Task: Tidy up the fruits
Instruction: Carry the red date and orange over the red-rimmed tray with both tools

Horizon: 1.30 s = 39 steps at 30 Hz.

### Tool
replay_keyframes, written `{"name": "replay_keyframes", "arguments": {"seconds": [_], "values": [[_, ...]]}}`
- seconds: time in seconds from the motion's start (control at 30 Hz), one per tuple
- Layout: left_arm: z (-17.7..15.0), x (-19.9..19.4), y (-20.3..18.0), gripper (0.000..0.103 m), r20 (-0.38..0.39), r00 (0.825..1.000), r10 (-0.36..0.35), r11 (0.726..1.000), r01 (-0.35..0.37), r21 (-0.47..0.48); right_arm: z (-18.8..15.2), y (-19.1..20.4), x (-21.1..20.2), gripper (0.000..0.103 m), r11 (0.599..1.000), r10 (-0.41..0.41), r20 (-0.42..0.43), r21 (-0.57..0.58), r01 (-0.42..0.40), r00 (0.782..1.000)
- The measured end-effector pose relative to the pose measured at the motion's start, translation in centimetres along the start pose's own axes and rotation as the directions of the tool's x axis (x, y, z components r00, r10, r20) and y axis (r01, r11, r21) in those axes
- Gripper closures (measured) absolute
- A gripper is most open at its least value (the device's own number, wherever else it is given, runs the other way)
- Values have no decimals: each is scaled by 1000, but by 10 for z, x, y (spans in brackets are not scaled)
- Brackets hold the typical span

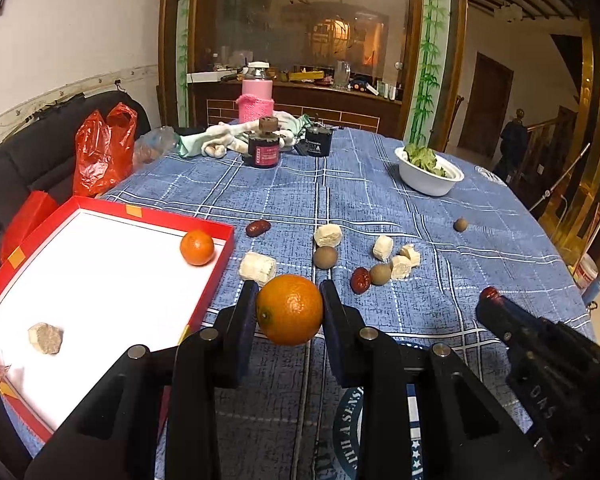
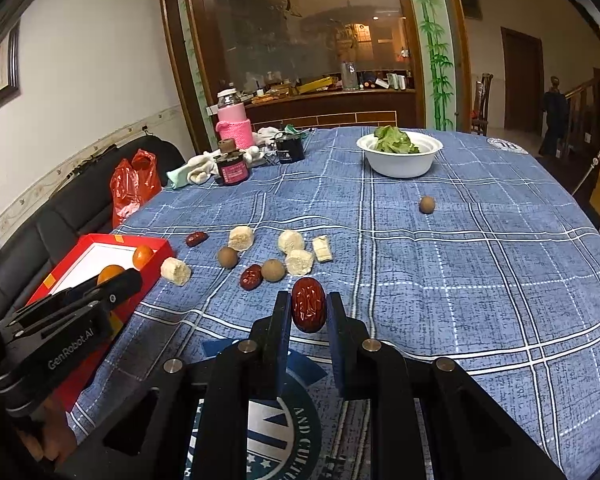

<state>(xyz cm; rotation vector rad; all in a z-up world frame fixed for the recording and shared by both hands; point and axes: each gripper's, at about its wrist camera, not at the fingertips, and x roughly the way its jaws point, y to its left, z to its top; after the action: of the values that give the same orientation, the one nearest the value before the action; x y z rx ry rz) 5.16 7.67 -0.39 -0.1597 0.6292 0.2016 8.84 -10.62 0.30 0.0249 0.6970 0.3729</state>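
Tongs in both your hands are clamped on fruit above the blue checked tablecloth [image 1: 380, 200]: your left gripper [image 1: 289, 312] pinches an orange [image 1: 289, 309] just right of the red box [image 1: 216, 236], your right gripper [image 2: 309, 312] holds a red date [image 2: 308, 310], nearly closed, near the scattered fruit

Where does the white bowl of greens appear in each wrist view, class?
Left wrist view: white bowl sits upper right on the blue checked tablecloth.
Right wrist view: white bowl sits upper centre, slightly right.
Shared landmark: pink bottle at the far edge.
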Motion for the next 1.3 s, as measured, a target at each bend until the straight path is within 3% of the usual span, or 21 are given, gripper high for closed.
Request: {"name": "replay_keyframes", "arguments": {"seconds": [0.23,0.43,0.73,1.07,1.3], "values": [[1,-22,27,75,28,999,33,997,-31,-65,0,18,-3,85,997,70,-7,-29,-70,998],[-6,-43,58,74,59,991,118,986,-110,-125,-3,37,-11,85,987,156,0,-50,-156,988],[-13,-54,112,74,49,968,247,946,-230,-227,-2,74,-10,86,958,251,-31,-132,-253,967],[-15,-43,149,74,-14,945,326,904,-316,-287,10,153,9,86,881,397,-93,-241,-407,913],[-16,-45,170,74,-19,932,362,880,-349,-322,3,199,33,86,842,450,-160,-253,-477,879]]}}
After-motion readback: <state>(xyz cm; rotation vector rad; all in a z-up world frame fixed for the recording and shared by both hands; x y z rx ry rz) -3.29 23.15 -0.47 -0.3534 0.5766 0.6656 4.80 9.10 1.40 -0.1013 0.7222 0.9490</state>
